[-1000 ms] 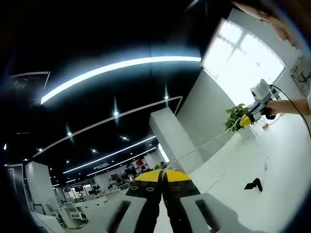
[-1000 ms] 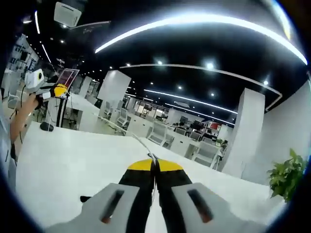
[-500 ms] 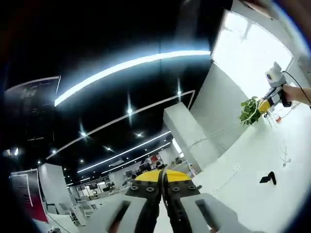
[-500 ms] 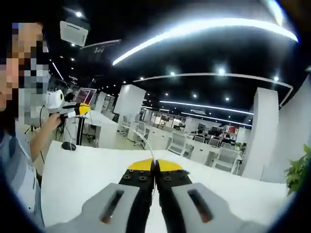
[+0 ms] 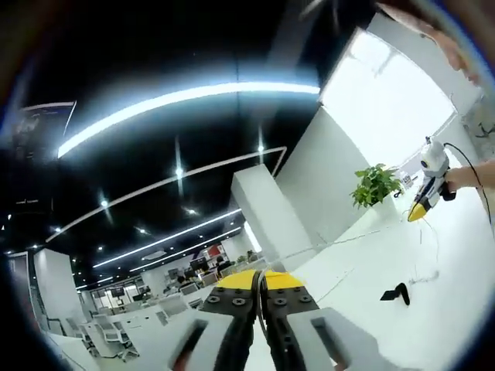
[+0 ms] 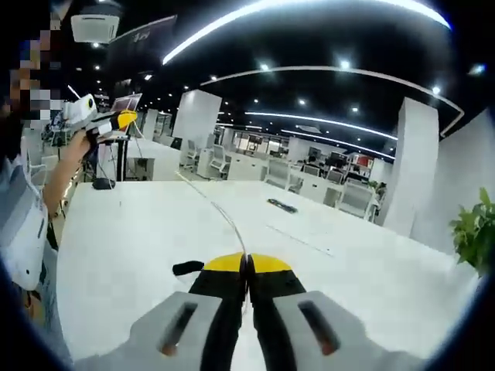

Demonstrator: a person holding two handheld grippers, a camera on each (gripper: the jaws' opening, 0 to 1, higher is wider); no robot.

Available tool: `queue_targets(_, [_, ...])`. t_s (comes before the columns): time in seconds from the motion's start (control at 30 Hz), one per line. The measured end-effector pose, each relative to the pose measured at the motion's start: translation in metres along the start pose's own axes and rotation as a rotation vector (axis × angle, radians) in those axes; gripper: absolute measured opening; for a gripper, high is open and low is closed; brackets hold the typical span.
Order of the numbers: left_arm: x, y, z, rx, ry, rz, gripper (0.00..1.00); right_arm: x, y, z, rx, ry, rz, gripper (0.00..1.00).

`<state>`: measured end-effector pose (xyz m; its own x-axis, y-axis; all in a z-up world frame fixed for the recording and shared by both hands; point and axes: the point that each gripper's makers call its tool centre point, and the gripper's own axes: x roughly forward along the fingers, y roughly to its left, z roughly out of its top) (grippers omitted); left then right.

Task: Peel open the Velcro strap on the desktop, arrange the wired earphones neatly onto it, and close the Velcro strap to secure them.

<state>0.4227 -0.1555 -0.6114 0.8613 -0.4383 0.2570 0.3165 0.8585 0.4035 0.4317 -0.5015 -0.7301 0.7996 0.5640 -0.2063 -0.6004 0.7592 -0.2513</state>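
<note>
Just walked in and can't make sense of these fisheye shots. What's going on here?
A person is stretching a thin white earphone cable between two handheld grippers over a white desk. The right gripper and the left gripper each have their jaws shut on the cable. A small black Velcro strap lies on the desk, with nothing on it yet.

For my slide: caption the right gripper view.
Shut right claw holds white cable stretched over the desk to the left claw.

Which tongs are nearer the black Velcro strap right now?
Right, probably. In the right gripper view the Velcro strap lies just left of the right tongs; the left tongs are held up far across the desk, earphone cable stretched between them.
</note>
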Motion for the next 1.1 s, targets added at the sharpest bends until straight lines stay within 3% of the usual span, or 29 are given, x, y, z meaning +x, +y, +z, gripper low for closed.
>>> queue_targets(0.1, [0.005,-0.012,0.001,0.002,-0.001,-0.029,0.05,-0.006,0.012,-0.009,0.009,0.019,0.038,0.03])
queue_targets(0.17, [0.008,-0.021,0.002,-0.012,-0.005,-0.057,0.05,-0.006,0.029,-0.006,0.019,0.006,0.101,0.03])
queue_targets(0.27, [0.012,-0.029,0.003,-0.023,-0.009,-0.079,0.05,-0.003,0.044,0.005,-0.001,-0.025,0.127,0.03])
queue_targets(0.37, [0.015,-0.036,0.004,-0.024,-0.011,-0.096,0.05,0.0,0.045,0.029,-0.057,-0.085,0.106,0.03])
queue_targets(0.47, [0.016,-0.042,0.006,-0.033,-0.018,-0.112,0.05,0.003,0.046,0.054,-0.052,-0.147,0.098,0.03])
queue_targets(0.67, [0.013,-0.049,0.003,-0.054,-0.019,-0.136,0.05,0.016,0.056,0.059,-0.09,-0.157,0.094,0.03])
queue_targets(0.77, [0.014,-0.049,0.003,-0.048,-0.013,-0.141,0.05,0.014,0.047,0.082,-0.117,-0.214,0.049,0.03])
queue_targets(0.87, [0.013,-0.047,0.006,-0.051,-0.025,-0.139,0.05,0.005,0.052,0.106,-0.089,-0.283,0.093,0.03])
queue_targets(0.97, [0.011,-0.043,0.006,-0.036,-0.026,-0.119,0.05,0.006,0.061,0.112,-0.108,-0.286,0.095,0.03])
queue_targets(1.03, [0.011,-0.035,-0.001,-0.005,-0.008,-0.084,0.05,0.01,0.057,0.108,-0.168,-0.254,0.051,0.03])
queue_targets(1.1, [0.011,-0.029,-0.006,-0.007,0.005,-0.064,0.05,0.015,0.056,0.099,-0.158,-0.225,0.058,0.03])
